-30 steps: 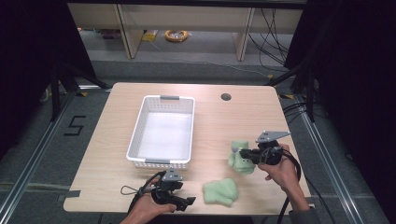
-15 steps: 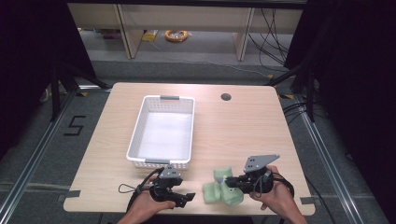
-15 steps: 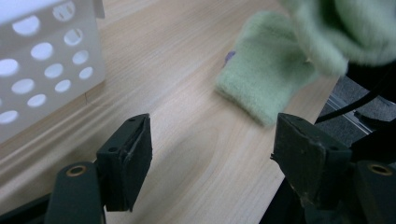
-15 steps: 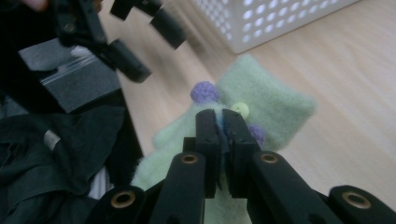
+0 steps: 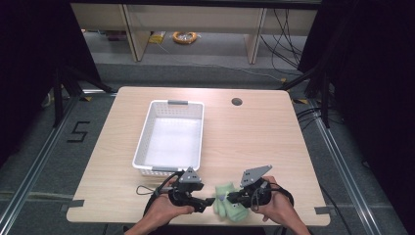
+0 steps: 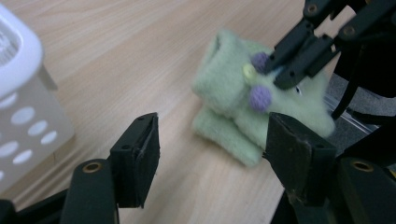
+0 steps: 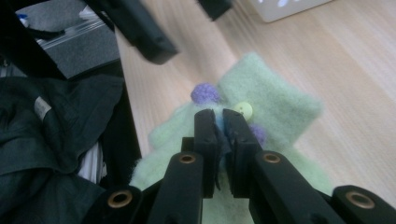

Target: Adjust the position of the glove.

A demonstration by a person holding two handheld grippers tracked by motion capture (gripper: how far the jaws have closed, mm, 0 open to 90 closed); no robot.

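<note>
Light-green fuzzy felt mitten pair with purple pompoms and a yellow button [image 5: 229, 204] is lying at the lower centre of the high view, on the near edge of the pale wood tabletop [image 5: 254, 142], one piece stacked on the other. Right claw [image 5: 229, 198] is sitting at lower right of centre, jaws pinched together on the top piece; in the right gripper view [image 7: 220, 128] the pads are clamping the green fabric just below the button. Left claw [image 5: 208, 203] is at lower centre-left, just beside the mittens; its jaws have just been closing but are standing apart, pads not touching anything. In the left gripper view [image 6: 212, 151] the mittens [image 6: 247, 100] are lying upper right, ahead of the gap, bare wood between the jaws. White perforated plastic basket [image 5: 170, 138] is standing mid-frame, left of centre, apart from the mittens; its corner is showing at the left edge of the left gripper view [image 6: 23, 116].
</note>
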